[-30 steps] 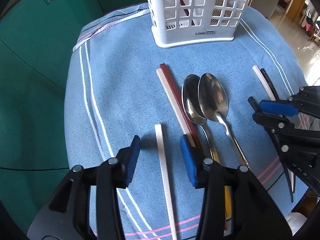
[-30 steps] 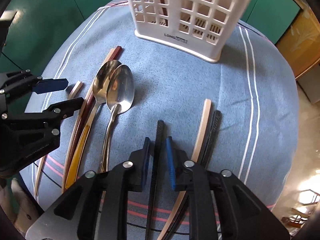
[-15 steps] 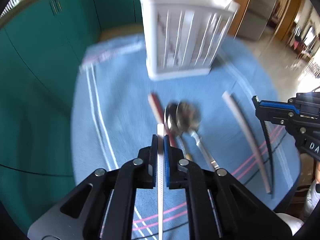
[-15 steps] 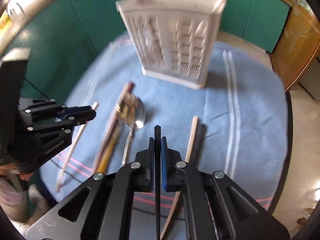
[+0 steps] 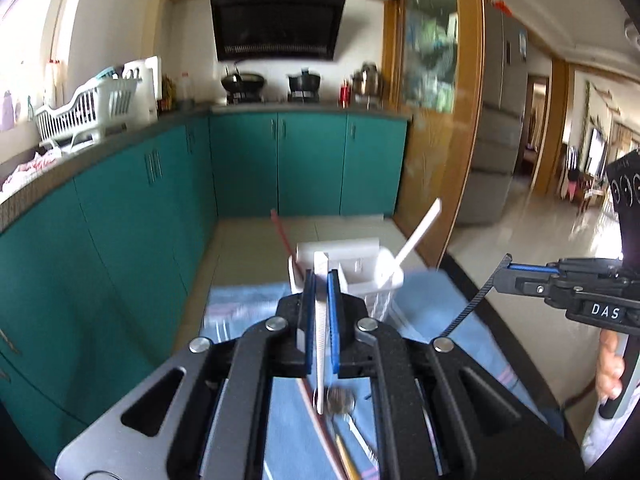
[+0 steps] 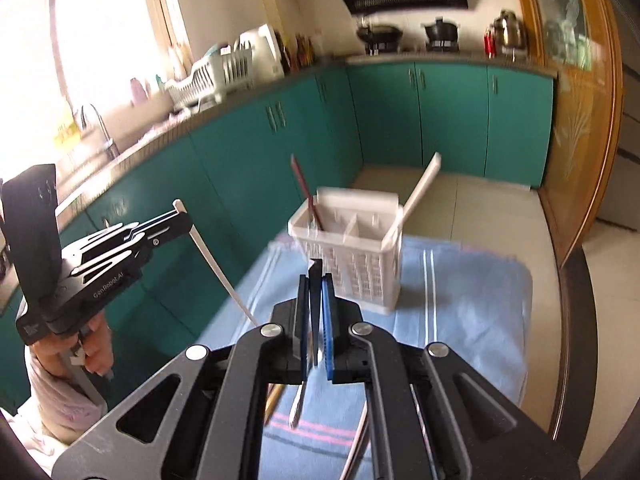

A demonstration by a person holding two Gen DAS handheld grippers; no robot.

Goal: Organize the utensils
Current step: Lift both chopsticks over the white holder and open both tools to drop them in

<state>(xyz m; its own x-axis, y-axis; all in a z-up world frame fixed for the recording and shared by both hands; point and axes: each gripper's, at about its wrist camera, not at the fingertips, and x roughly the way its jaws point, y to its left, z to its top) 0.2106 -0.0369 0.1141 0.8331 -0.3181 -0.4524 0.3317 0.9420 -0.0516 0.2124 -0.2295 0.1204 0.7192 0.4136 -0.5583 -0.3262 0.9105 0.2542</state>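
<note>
Black tongs (image 5: 321, 280) with blue pads, silver screws; white "DAS" lettering; pink sleeve, bare fingers (image 6: 96, 344).

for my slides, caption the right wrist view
Right gripper holds a black chopstick above the towel, facing the white caddy.

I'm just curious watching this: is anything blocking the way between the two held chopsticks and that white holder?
Nothing visible does. The white chopstick and black chopstick are held up over the cloth, with open air to the holder; two sticks already lean inside it.

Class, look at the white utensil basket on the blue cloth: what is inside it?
Inside the white basket: a dark red chopstick and a white chopstick, leaning at opposite ends. Its walls hide their lower ends.
</note>
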